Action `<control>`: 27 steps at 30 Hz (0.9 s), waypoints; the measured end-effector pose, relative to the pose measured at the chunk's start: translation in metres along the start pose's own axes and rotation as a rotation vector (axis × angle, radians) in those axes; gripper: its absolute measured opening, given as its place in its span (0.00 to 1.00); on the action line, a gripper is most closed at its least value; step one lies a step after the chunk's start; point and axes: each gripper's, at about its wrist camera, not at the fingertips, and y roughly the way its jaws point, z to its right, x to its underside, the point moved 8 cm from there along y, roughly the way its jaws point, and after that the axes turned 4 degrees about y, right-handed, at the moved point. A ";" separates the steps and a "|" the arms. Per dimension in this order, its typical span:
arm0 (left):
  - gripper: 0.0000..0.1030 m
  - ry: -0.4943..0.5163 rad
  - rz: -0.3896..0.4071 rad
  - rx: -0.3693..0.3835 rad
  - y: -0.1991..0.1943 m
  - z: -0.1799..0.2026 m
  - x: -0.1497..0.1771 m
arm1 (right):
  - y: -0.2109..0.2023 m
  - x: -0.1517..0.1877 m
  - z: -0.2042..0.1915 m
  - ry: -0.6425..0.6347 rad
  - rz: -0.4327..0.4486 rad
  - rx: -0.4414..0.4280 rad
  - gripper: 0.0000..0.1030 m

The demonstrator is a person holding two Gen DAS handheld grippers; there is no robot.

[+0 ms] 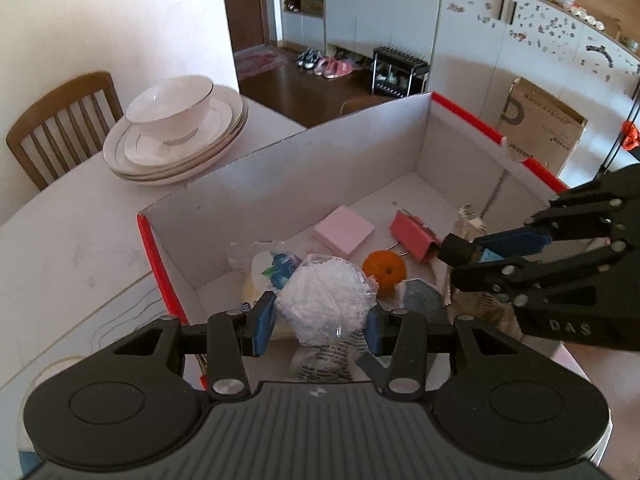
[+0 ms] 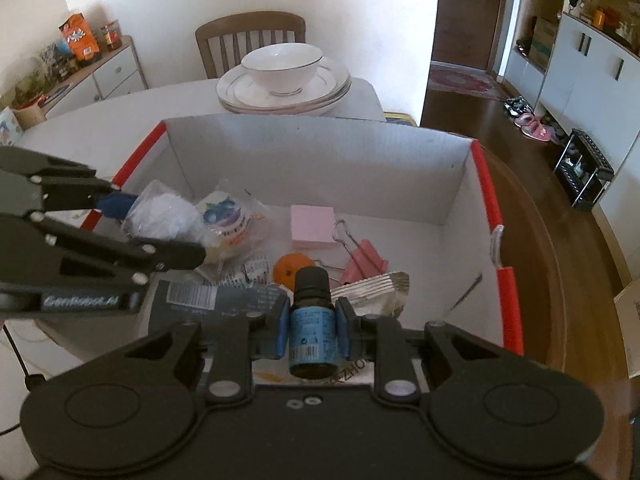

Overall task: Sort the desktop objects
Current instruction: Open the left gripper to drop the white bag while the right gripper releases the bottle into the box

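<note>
a stack of white plates (image 2: 280, 100) sits on the white table (image 1: 60, 240), with a white bowl (image 2: 282, 68) resting on top of the stack. a wooden chair (image 2: 250, 36) stands behind the table against the white wall. a low white cabinet (image 2: 108, 76) on the left carries an orange carton (image 2: 80, 36) and a jar (image 2: 112, 36). on the dark wood floor, pairs of shoes (image 2: 528, 124) lie beside a black shoe rack (image 2: 586, 172). a cardboard box (image 1: 540, 132) leans against the white cupboards (image 1: 380, 4).

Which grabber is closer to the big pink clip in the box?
The right gripper: holding the small bottle, its tips sit just beside the pink clip. The left gripper hangs farther back, holding a plastic bag.
</note>
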 end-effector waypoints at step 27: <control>0.54 0.006 -0.051 0.027 0.016 0.001 0.006 | 0.000 -0.001 0.001 0.006 -0.024 -0.006 0.32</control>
